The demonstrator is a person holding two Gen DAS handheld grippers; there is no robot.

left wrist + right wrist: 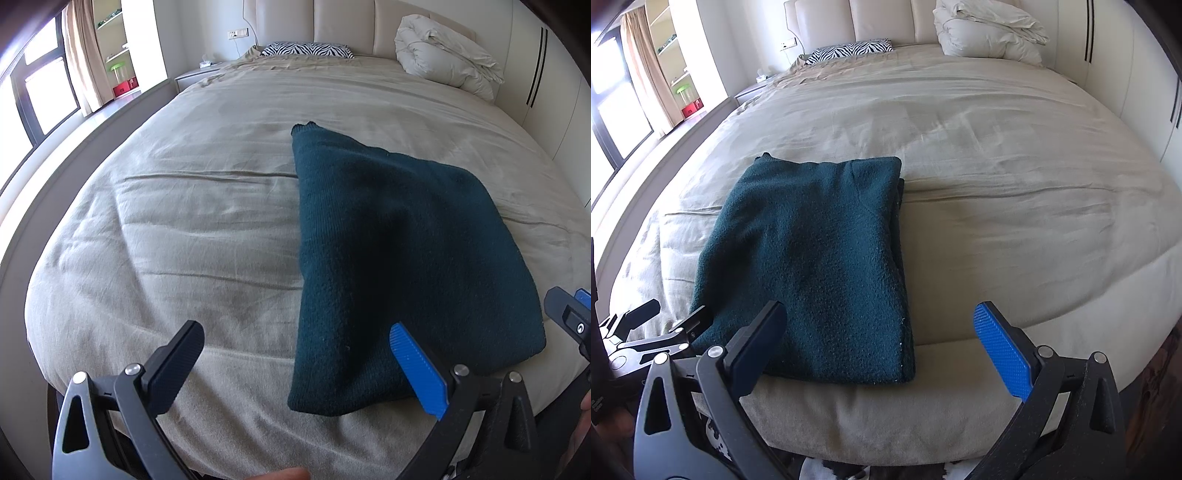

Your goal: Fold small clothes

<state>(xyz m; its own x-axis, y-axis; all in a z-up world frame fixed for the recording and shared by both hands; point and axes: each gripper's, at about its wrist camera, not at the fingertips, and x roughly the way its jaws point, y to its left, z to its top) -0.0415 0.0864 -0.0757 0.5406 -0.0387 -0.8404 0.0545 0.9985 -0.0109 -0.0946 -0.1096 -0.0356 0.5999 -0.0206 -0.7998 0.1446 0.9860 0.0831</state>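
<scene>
Black and blue pads frame both views, and both grippers are held wide open with nothing between the jaws. The left gripper (295, 369) is poised just short of the sweater's near-left corner, its blue pad overlapping the knit in view; whether it touches cannot be told. The right gripper (881, 343) is poised over the sweater's near-right edge.

Next comes the sweater (812, 266) itself, dark green, laid on the bed (1015, 221) close to its near edge and already folded into a thick rectangle, layered edges stacked along its right side. The fold is judged to be nearly finished; either a last halving or a release is in hand. If another fold is wanted, the near corners must be pinched through all layers and carried over to the far edge.

Beyond the sweater, a zebra pillow (849, 50) and a bundled duvet (990, 31) are seen at the headboard.
</scene>
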